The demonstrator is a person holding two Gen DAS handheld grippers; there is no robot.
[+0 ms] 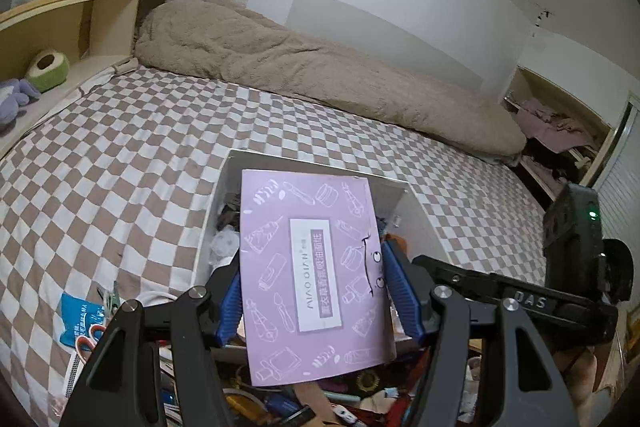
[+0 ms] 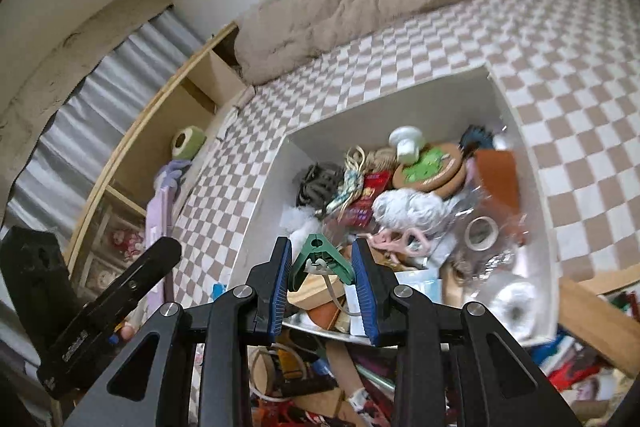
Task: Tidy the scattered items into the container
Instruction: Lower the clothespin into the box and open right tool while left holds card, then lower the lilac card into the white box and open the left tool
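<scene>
Left gripper (image 1: pixel 312 291) pinches a purple packet (image 1: pixel 310 275) by its side edges, held above the white box (image 1: pixel 236 163) on the checked bed (image 1: pixel 140 147); right gripper (image 2: pixel 322 275) pinches a green clip (image 2: pixel 320 261) over the box's near edge (image 2: pixel 320 333). Risk: the packet, broad and thin, may buckle and slip free; the clip may fall short into the clutter (image 2: pixel 304 379) outside the near edge.

We held our left black two-finger gripper with blue ribbed pads (image 1: pixel 314 291) level and pointing forward, its jaws clamped on either side of a flat purple printed packet (image 1: pixel 312 267). Our right black gripper with the same blue pads (image 2: pixel 322 279) tilted downward, its jaws pinched on a green plastic spring clip (image 2: pixel 320 259), the clip's handles pressed between the pads.
</scene>
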